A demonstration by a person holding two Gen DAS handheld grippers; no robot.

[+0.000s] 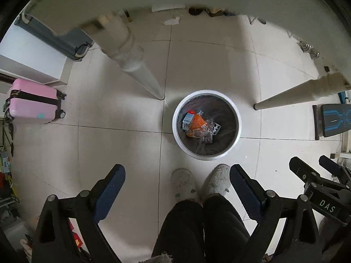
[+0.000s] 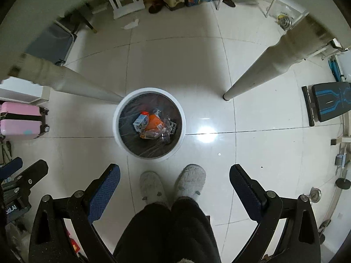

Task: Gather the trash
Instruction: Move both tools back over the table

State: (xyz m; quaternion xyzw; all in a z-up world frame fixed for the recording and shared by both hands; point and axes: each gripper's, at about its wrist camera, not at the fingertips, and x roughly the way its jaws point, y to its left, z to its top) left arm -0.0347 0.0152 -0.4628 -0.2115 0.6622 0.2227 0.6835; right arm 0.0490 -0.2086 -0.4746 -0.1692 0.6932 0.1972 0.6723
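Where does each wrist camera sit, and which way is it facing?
Left wrist: on the left tool, facing down at the trash bin; slippers, legs, right tool show.
Right wrist: on the right tool, facing down; slippers, legs show.
Shared: bin, table legs, pink suitcase.

The pale glossy tiled floor (image 2: pixel 197 76) carries a round white dark-lined trash bin (image 2: pixel 116 118); a pink hard-shell suitcase (image 2: pixel 19 120) at nine o'clock; crumpled white paper (image 2: pixel 131 24) at twelve.

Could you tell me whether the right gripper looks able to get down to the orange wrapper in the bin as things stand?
Probably yes: the right gripper is open and empty, the bin is uncovered, and the orange wrapper lies on top.
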